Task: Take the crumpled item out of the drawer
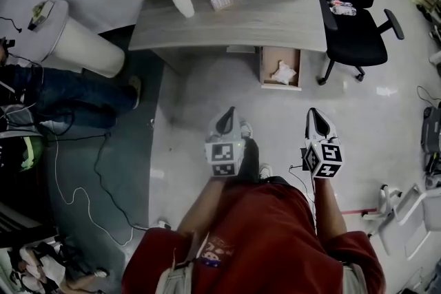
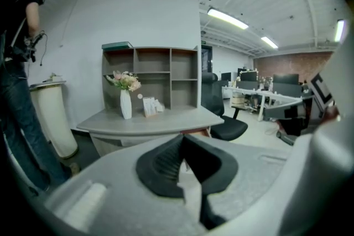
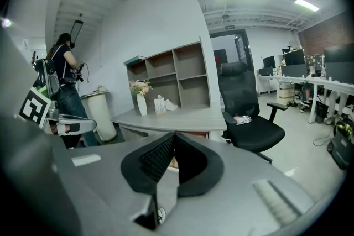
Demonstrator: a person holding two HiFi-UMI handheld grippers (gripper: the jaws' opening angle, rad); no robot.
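1. Drawer [image 1: 274, 56] is being shown pulled open under the desk [image 1: 234, 24], far from the person, with the crumpled item [image 1: 284, 72] lying inside.
2. Left gripper [image 1: 227, 120] and right gripper [image 1: 315, 119] are being held side by side, well apart from the drawer.
3. Both pairs of jaws are being pressed together on nothing.

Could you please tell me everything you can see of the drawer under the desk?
The drawer is a rectangular, open-topped box, brownish inside like wood, with a paler rim. It stands pulled out from under the grey desk, toward the person, near the desk's right end in the head view and beside the black chair. One white crumpled item lies in it, toward the front; the rest of its bottom looks bare. Nothing else touches it.
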